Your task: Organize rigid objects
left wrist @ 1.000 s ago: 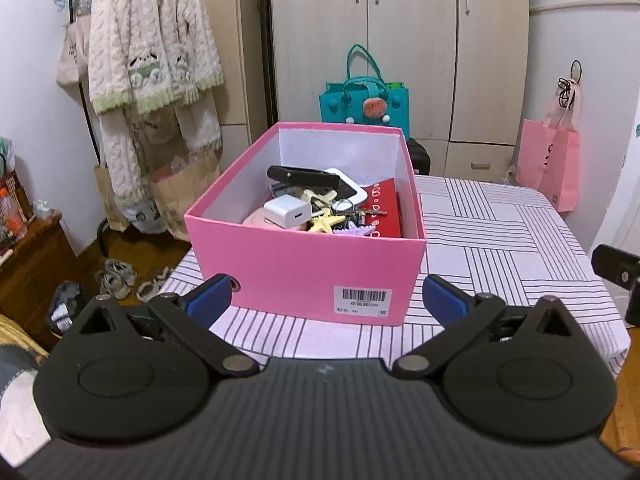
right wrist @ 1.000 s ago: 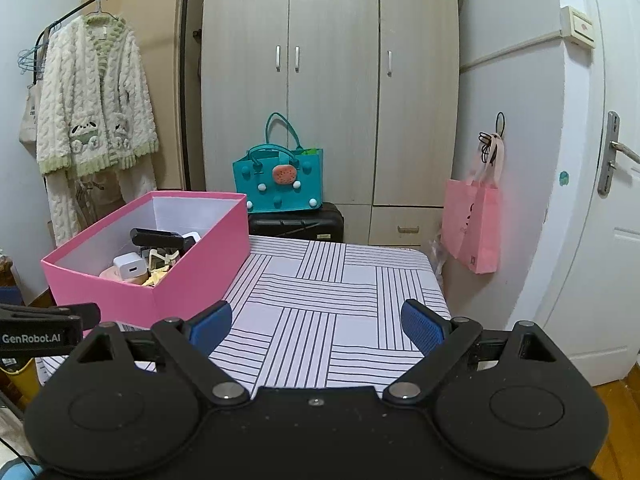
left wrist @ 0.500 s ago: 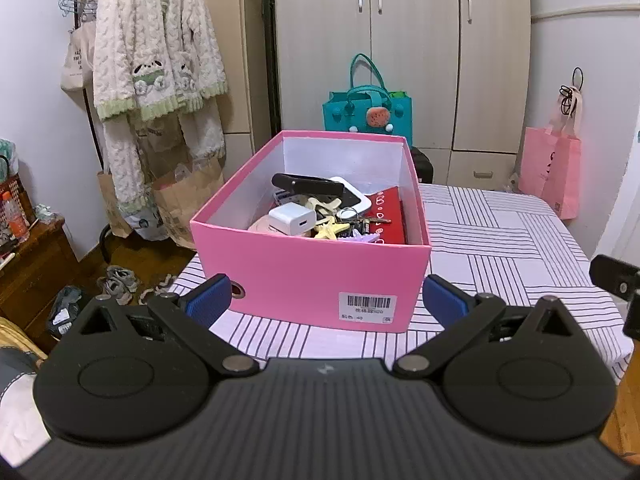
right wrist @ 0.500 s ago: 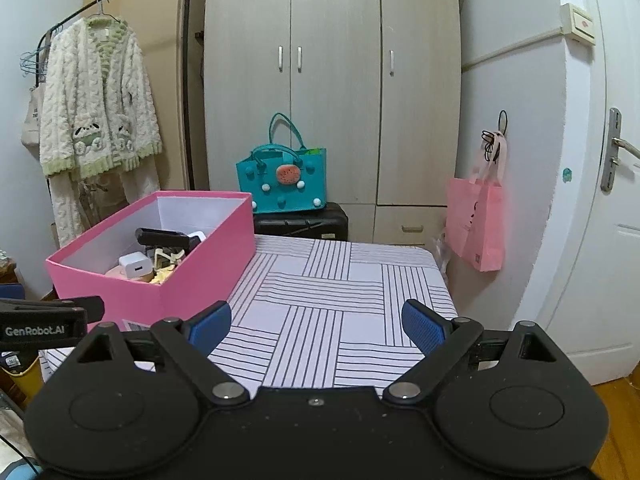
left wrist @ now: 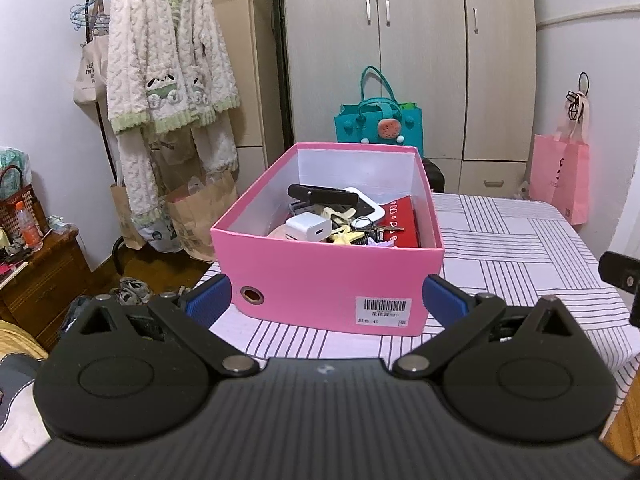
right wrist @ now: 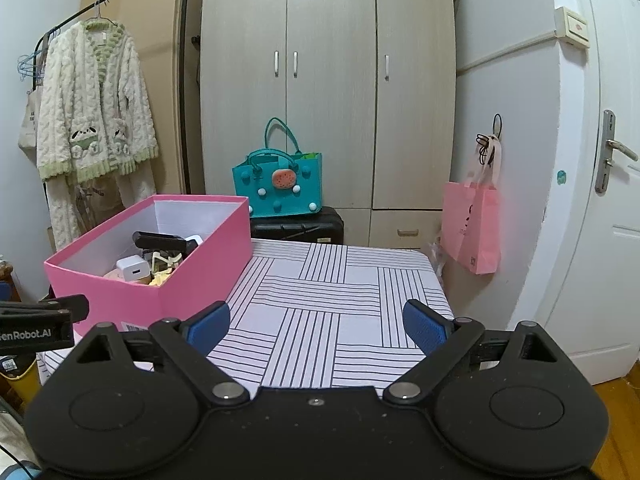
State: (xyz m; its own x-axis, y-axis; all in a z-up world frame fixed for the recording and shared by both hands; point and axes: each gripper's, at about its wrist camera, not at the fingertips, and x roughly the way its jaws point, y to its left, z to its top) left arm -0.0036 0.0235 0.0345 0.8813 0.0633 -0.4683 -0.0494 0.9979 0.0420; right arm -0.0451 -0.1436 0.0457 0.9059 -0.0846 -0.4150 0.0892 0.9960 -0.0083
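Note:
A pink cardboard box (left wrist: 320, 276) (right wrist: 200, 264) stands on the left part of a striped table (right wrist: 340, 304). Inside lie several small items: a white charger (left wrist: 308, 227) (right wrist: 132, 268), a black flat device (left wrist: 322, 195), a red packet (left wrist: 400, 220) and a yellow star-shaped piece (left wrist: 346, 237). My left gripper (left wrist: 326, 300) is open in front of the box's near wall, holding nothing. My right gripper (right wrist: 316, 322) is open over the bare table to the right of the box, also holding nothing.
A teal bag (right wrist: 280, 184) sits on a black case behind the table, before a wardrobe (right wrist: 328, 80). A pink bag (right wrist: 474, 228) hangs on the right wall near a door (right wrist: 600, 200). A cream robe (left wrist: 168, 80) hangs on a rack at left; a wooden cabinet (left wrist: 36, 280) stands beside it.
The left gripper has drawn back and lifted a little, so the box looks slightly farther. The right view barely shifted. Both grippers stay open.

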